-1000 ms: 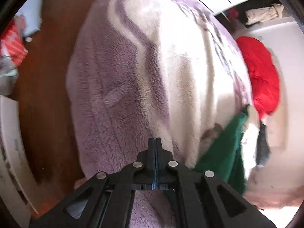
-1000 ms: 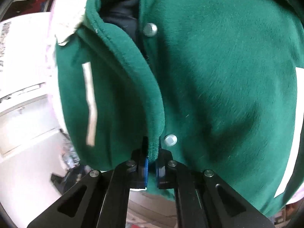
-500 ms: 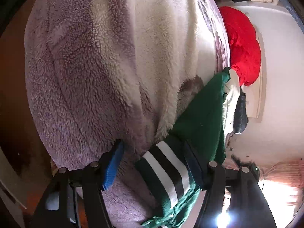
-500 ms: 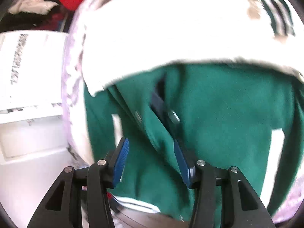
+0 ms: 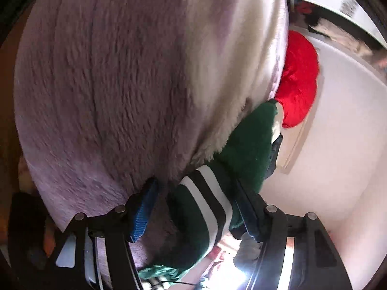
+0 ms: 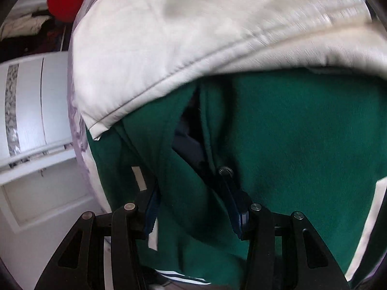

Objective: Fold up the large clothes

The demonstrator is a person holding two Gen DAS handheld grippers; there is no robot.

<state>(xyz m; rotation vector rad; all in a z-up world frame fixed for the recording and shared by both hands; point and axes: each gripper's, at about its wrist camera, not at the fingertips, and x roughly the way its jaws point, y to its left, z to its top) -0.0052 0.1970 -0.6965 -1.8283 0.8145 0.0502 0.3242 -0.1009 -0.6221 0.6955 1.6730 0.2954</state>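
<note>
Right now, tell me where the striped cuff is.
Left wrist view, bottom centre: the cuff lies between the left gripper's open fingers, against the blanket.

I see a bed covered by a fluffy lilac-and-cream fleece blanket (image 5: pixel 116 91), also visible at the left edge in my right wrist view (image 6: pixel 77 120). A green varsity jacket (image 6: pixel 290 145) with a cream sleeve (image 6: pixel 193 36) lies directly on it. A red garment (image 5: pixel 297 79) sits just beyond the blanket's far edge.
</note>
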